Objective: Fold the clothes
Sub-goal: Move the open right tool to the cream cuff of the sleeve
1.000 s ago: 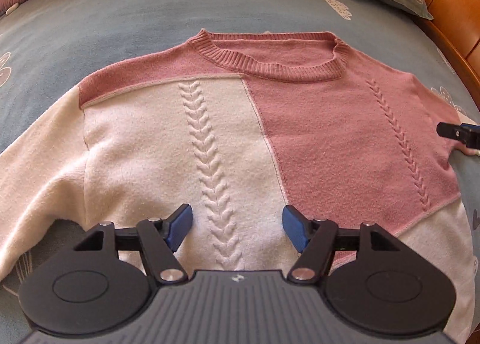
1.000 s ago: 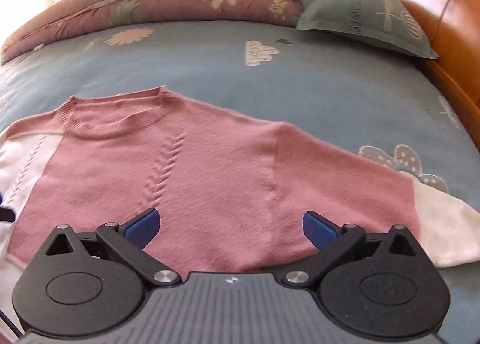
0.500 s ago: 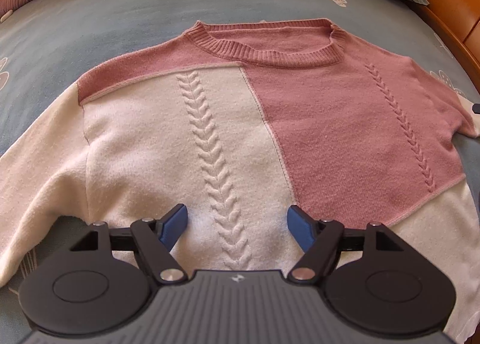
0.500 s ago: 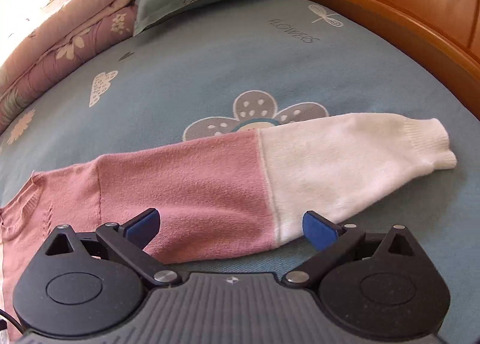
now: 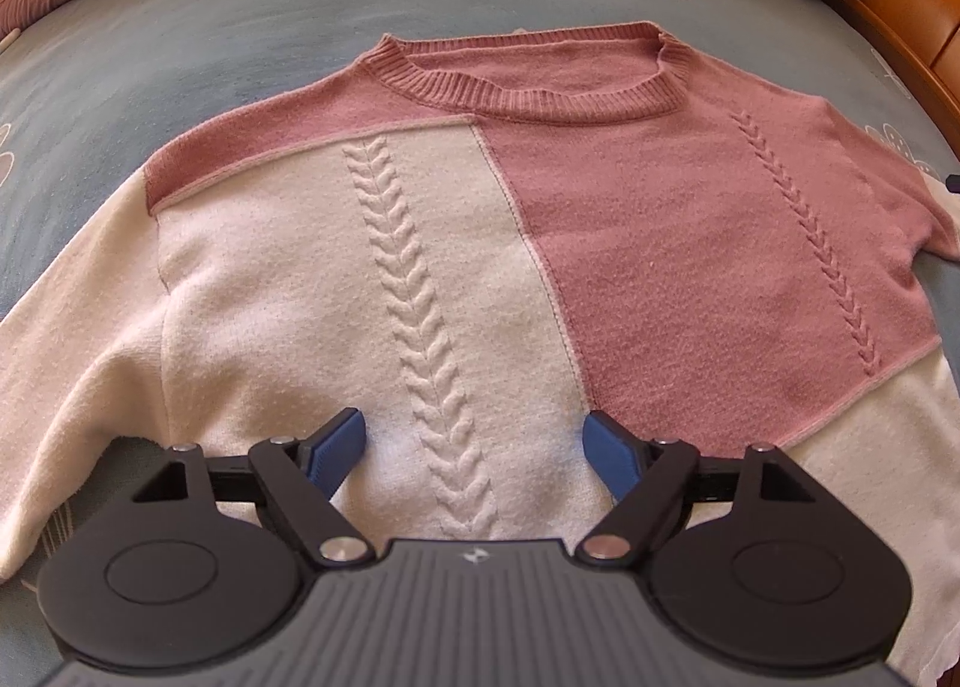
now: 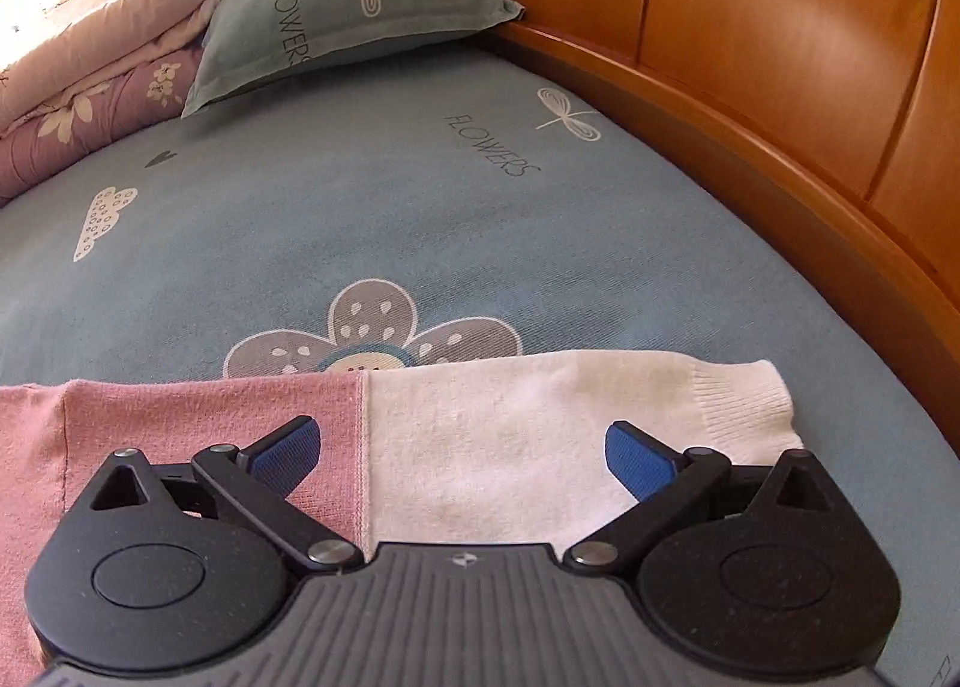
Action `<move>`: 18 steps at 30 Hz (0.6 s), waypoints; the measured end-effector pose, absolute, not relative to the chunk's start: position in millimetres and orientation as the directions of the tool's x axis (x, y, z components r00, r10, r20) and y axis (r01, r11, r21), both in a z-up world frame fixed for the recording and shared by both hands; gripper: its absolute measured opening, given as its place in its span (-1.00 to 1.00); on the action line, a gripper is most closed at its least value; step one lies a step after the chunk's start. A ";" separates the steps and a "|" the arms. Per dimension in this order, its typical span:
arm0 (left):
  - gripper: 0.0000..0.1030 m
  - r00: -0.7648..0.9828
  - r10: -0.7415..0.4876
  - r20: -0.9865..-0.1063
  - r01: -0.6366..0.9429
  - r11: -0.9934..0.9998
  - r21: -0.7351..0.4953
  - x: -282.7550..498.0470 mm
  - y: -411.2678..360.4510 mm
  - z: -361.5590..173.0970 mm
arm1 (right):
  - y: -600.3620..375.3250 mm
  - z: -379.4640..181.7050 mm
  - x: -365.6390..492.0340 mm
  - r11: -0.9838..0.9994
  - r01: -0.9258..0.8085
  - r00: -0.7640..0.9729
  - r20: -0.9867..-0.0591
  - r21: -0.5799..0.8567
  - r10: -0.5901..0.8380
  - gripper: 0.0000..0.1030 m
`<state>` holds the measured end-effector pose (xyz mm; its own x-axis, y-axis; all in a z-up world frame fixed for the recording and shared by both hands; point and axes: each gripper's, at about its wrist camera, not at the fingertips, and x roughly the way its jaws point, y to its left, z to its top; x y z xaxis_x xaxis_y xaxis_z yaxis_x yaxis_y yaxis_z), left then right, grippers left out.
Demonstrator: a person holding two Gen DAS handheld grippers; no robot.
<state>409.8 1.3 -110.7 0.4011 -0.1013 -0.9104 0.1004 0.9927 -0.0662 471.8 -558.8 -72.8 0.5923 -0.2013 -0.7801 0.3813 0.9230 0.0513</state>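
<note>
Sweater (image 5: 480, 267) spread flat on the bed (image 6: 420, 243), right under the left gripper (image 5: 477, 447), jaws just been opening with only cable knit below, while right gripper (image 6: 459, 453) gapes over the sleeve (image 6: 510, 435), probably lining up a fold-in.

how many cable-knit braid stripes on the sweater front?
2. One braid runs down the cream panel, ending between the left gripper's open jaws. The other braid runs down the pink panel to its right. The back is hidden.
</note>
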 end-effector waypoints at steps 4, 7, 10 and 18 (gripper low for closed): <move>0.60 0.388 -0.097 -0.916 0.103 0.993 -0.062 412.4 0.5 -111.6 | -589.5 -96.4 479.8 0.913 0.407 0.539 -0.812 0.018 -0.224 1.00; 0.66 0.375 -0.094 -0.922 0.109 0.992 -0.057 415.8 -0.5 -112.5 | -614.3 -98.6 486.1 0.918 0.398 0.551 -0.798 -0.005 -0.243 1.00; 0.73 0.363 -0.085 -0.928 0.106 0.993 -0.049 420.6 -2.3 -114.3 | -631.0 -94.1 498.4 0.909 0.417 0.524 -0.816 -0.002 -0.243 1.00; 0.83 0.345 -0.069 -0.936 0.089 0.995 -0.040 425.9 -5.8 -117.5 | -556.1 -60.0 483.4 0.951 0.308 0.571 -0.806 0.036 -0.154 1.00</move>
<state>425.9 -5.8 -117.5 0.3451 -0.0688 -0.9360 0.0890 0.9952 -0.0404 483.4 -556.1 -60.0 0.5714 -0.1543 -0.8060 0.3079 0.9507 0.0362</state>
